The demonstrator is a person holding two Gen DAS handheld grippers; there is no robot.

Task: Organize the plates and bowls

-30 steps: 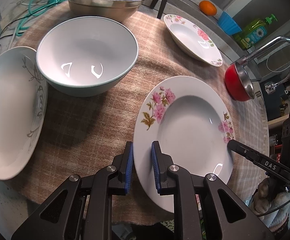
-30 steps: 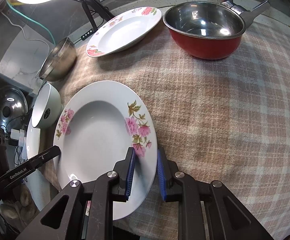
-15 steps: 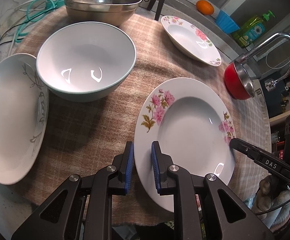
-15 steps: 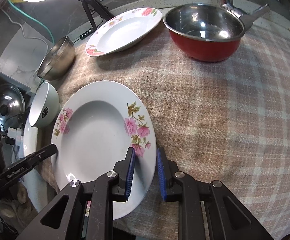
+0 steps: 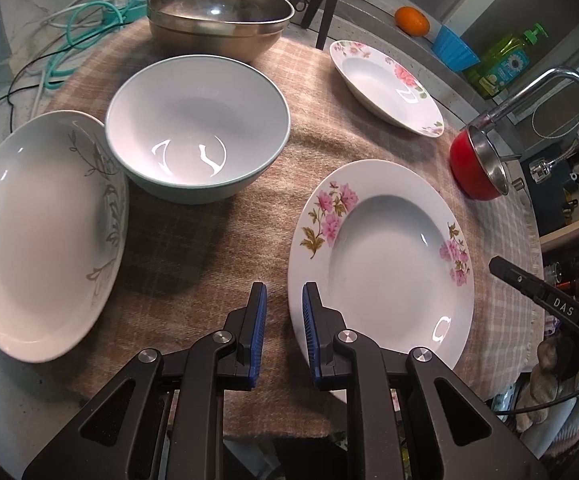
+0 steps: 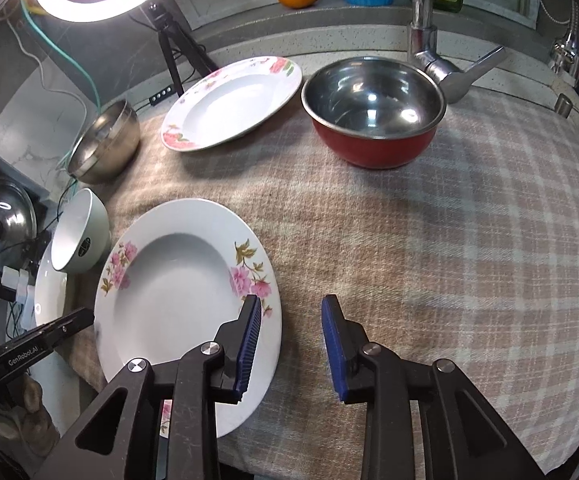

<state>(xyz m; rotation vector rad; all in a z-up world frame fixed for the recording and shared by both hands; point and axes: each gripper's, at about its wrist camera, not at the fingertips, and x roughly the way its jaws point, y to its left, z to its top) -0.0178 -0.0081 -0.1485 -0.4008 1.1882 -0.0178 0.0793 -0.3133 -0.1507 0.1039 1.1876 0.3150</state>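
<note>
Right wrist: right gripper (image 6: 289, 330) jaws just opened off floral plate (image 6: 177, 280) rim; left gripper (image 5: 283, 312) pinches opposite rim, one-sided hold risks tipping.

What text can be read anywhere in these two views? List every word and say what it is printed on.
"DAS": on the right gripper finger, seen in the left wrist view.
"GenRobot.AI": on the left gripper finger, seen in the right wrist view.
Green soap bottle: label print too small to read.
White bowl: round mark on its underside, unreadable.
</note>
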